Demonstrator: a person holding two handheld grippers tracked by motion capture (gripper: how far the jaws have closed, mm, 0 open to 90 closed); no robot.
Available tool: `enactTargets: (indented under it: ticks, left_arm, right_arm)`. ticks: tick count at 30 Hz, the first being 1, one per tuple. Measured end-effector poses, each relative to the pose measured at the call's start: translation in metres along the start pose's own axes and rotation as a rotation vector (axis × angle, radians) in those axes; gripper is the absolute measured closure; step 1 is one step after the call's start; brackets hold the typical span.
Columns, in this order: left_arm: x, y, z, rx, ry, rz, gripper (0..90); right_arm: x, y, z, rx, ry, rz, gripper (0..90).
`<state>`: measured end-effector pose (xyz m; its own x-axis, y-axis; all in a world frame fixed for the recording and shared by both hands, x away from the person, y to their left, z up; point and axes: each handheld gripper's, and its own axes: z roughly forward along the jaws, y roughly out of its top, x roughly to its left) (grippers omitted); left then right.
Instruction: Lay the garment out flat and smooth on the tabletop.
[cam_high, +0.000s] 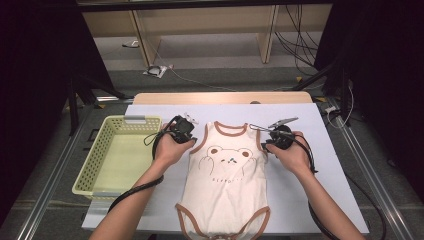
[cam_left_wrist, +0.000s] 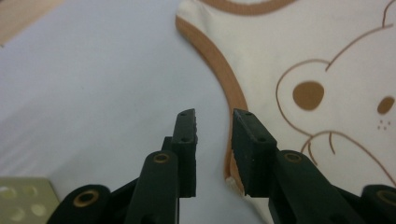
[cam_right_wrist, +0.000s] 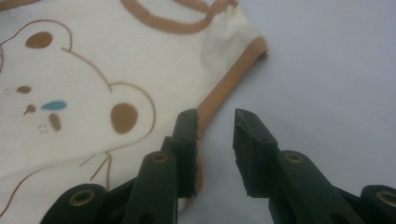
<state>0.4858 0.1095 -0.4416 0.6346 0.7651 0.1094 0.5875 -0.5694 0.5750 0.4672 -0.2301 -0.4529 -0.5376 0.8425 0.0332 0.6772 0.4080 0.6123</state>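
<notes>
A cream baby bodysuit (cam_high: 225, 180) with brown trim lies flat on the white sheet (cam_high: 310, 165), near the middle, with its neck opening away from the person. The left gripper (cam_high: 189, 137) is just beside the left armhole edge of the bodysuit, and the right gripper (cam_high: 269, 141) is just beside the right armhole edge. Both pairs of jaws stand a little apart with nothing pressed between them. To the left of the bodysuit, beyond the left hand (cam_high: 167, 152), sits a pale yellow basket (cam_high: 95, 165); to its right the sheet lies bare up to the sheet's edge.

The left gripper view shows the brown trim (cam_left_wrist: 231, 88) curving just at the right jaw, with white sheet in the gap. The right gripper view shows the trim beside the left jaw, and the printed bear face (cam_right_wrist: 70, 102) with a small blue mark.
</notes>
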Motion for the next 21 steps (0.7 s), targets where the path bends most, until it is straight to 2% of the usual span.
enactTargets:
  ticks: [2, 3, 5, 7, 8, 9, 12, 13, 15, 16, 17, 18, 19, 20, 21]
  left_arm:
    - [0.000, -0.005, 0.002, 0.012, -0.029, -0.011, 68.8]
    - [-0.001, -0.006, 0.004, 0.021, -0.033, -0.010, 67.7]
    - [-0.002, -0.008, 0.007, 0.036, -0.036, -0.004, 67.7]
    - [-0.003, -0.009, 0.010, 0.047, -0.040, -0.003, 67.5]
    - [-0.003, -0.009, 0.011, 0.050, -0.040, 0.001, 67.7]
    - [-0.003, -0.009, 0.012, 0.050, -0.042, -0.001, 68.2]
    - [-0.003, -0.007, 0.014, 0.039, -0.039, -0.015, 69.2]
    - [-0.002, -0.006, 0.014, 0.034, -0.039, -0.020, 69.4]
    - [0.000, 0.000, 0.016, 0.021, -0.037, -0.037, 69.5]
    - [0.000, 0.000, 0.016, 0.021, -0.037, -0.037, 69.5]
    - [0.001, 0.002, 0.017, 0.021, -0.036, -0.038, 69.3]
    - [0.001, 0.005, 0.018, 0.019, -0.037, -0.044, 69.3]
    - [0.002, 0.007, 0.020, 0.014, -0.033, -0.047, 66.9]
    - [0.003, 0.010, 0.022, 0.009, -0.031, -0.049, 66.9]
    - [0.003, 0.012, 0.023, 0.007, -0.028, -0.058, 64.4]
  right_arm:
    - [0.000, -0.007, 0.001, 0.024, 0.017, 0.013, 69.9]
    - [0.002, -0.013, 0.004, 0.038, 0.039, 0.027, 69.8]
    - [0.002, -0.015, 0.006, 0.052, 0.051, 0.030, 70.3]
    - [0.004, -0.017, 0.009, 0.064, 0.063, 0.046, 75.3]
    - [0.004, -0.017, 0.011, 0.073, 0.060, 0.039, 79.1]
    - [0.005, -0.017, 0.010, 0.087, 0.049, 0.037, 88.0]
    - [0.005, -0.016, 0.009, 0.105, 0.045, 0.043, 89.0]
    - [0.005, -0.013, 0.007, 0.130, 0.010, 0.031, 89.1]
    - [0.004, -0.009, 0.003, 0.137, -0.024, 0.034, 89.1]
    - [0.004, -0.009, 0.003, 0.137, -0.024, 0.034, 89.1]
    - [0.003, -0.004, 0.000, 0.140, -0.046, 0.042, 88.9]
    - [0.003, -0.004, 0.000, 0.140, -0.046, 0.042, 88.9]
    - [0.003, 0.001, -0.002, 0.139, -0.073, 0.035, 87.1]
    - [0.003, 0.001, -0.002, 0.139, -0.073, 0.035, 87.1]
    - [0.002, 0.006, -0.002, 0.123, -0.108, 0.027, 80.5]
